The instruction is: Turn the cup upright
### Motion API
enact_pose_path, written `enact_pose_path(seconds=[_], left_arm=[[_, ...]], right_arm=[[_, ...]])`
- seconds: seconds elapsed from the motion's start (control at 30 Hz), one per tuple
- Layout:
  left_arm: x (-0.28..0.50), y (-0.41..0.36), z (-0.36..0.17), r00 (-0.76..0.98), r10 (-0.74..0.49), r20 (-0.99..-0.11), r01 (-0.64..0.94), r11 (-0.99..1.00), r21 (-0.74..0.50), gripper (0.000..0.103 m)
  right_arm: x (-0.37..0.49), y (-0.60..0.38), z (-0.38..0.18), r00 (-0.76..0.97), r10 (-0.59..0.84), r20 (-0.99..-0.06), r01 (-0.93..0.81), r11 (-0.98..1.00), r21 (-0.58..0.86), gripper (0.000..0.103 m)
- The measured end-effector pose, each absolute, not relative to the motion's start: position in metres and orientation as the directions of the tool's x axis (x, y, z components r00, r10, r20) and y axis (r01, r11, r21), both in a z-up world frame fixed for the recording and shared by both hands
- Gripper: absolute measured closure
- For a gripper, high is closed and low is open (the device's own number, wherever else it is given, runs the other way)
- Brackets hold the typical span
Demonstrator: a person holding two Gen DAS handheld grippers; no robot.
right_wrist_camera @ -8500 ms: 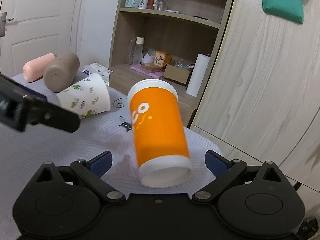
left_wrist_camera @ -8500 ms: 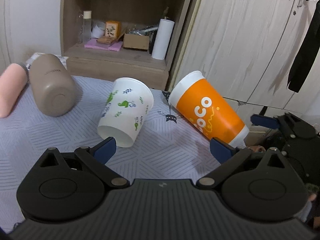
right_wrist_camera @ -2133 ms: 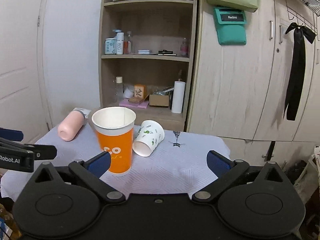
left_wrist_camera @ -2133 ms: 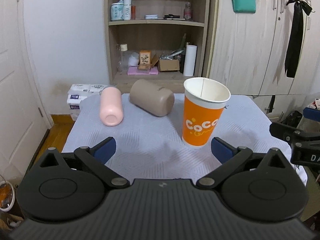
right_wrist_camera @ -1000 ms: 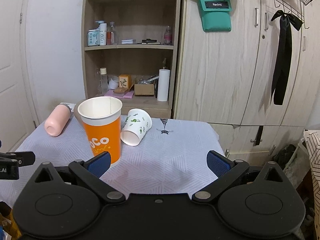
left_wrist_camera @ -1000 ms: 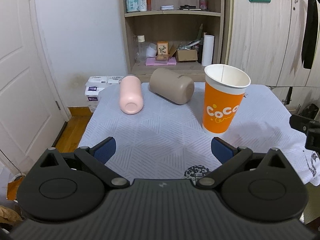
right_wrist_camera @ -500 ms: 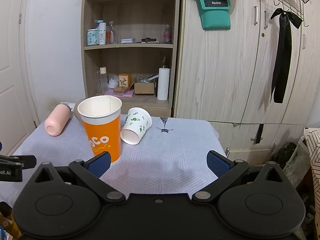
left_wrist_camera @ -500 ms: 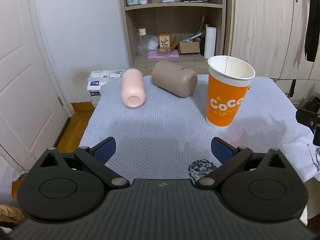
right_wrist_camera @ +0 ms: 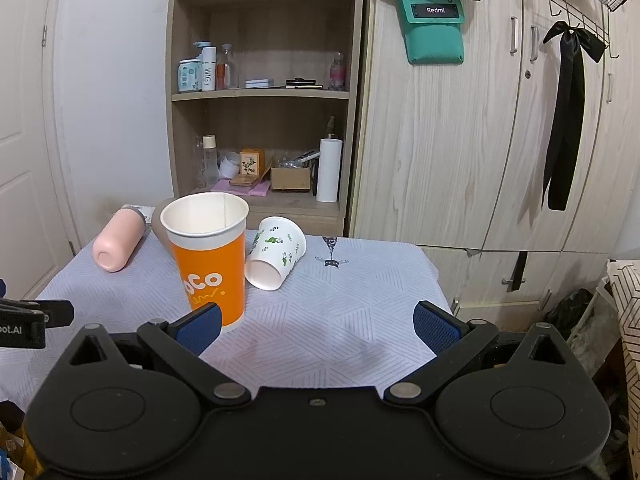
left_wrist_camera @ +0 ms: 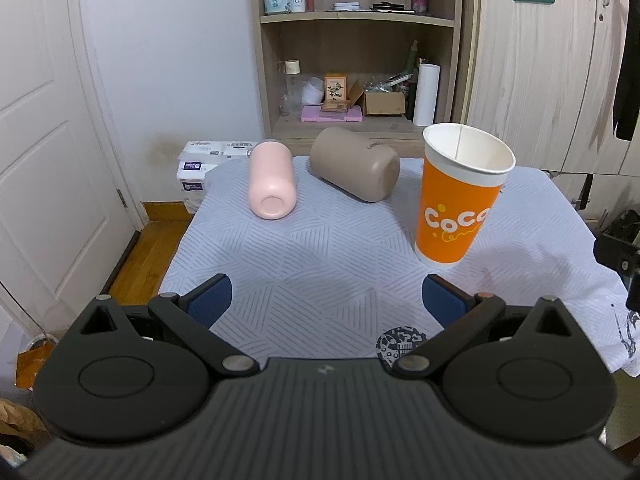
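An orange paper cup (left_wrist_camera: 456,204) with a white rim stands upright, mouth up, on the grey-patterned cloth (left_wrist_camera: 320,256); it also shows in the right wrist view (right_wrist_camera: 210,256). A white cup with green leaf print (right_wrist_camera: 276,254) lies on its side behind it, seen only in the right wrist view. A pink bottle (left_wrist_camera: 272,180) and a tan tumbler (left_wrist_camera: 356,164) lie on their sides. My left gripper (left_wrist_camera: 326,300) is open and empty, well short of the orange cup. My right gripper (right_wrist_camera: 316,326) is open and empty, near the table's front.
A wooden shelf unit (left_wrist_camera: 356,40) with bottles and boxes stands behind the table. Wardrobe doors (right_wrist_camera: 500,140) are at the right, a white door (left_wrist_camera: 40,140) at the left. Tissue packs (left_wrist_camera: 200,160) lie on the floor beside the table's far left corner.
Since 8.5 s ago the orange cup went from lying on its side to standing upright. In the last second both grippers drew back slightly; the cups have not moved.
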State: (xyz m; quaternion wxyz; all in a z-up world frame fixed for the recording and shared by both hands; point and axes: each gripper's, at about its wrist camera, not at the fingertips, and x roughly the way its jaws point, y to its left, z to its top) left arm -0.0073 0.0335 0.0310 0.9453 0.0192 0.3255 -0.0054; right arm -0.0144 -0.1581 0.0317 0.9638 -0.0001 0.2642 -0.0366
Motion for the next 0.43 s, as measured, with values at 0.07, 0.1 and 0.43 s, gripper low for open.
enact_pose_path(seconds=[0.07,0.1,0.43], left_arm=[[-0.0076,0.0335,0.031,0.789,0.004,-0.615,0.023,0.999,0.036,0.0],[-0.0078,0.0334,0.0312,0.79,0.005,-0.613,0.023,0.999,0.038,0.0],[-0.0106,0.0294,0.0337,0.805,0.023,-0.593,0.02,0.998,0.066,0.0]], right_arm=[[-0.0141,-0.1592,0.0316,0.857,-0.071,-0.511,0.072,0.997,-0.017,0.0],[-0.0141,-0.1599,0.0317,0.857,-0.07,-0.511,0.072,0.997,-0.016,0.0],[-0.0132,-0.1613,0.0304,0.854,-0.07,-0.515,0.074,0.997,-0.013,0.0]])
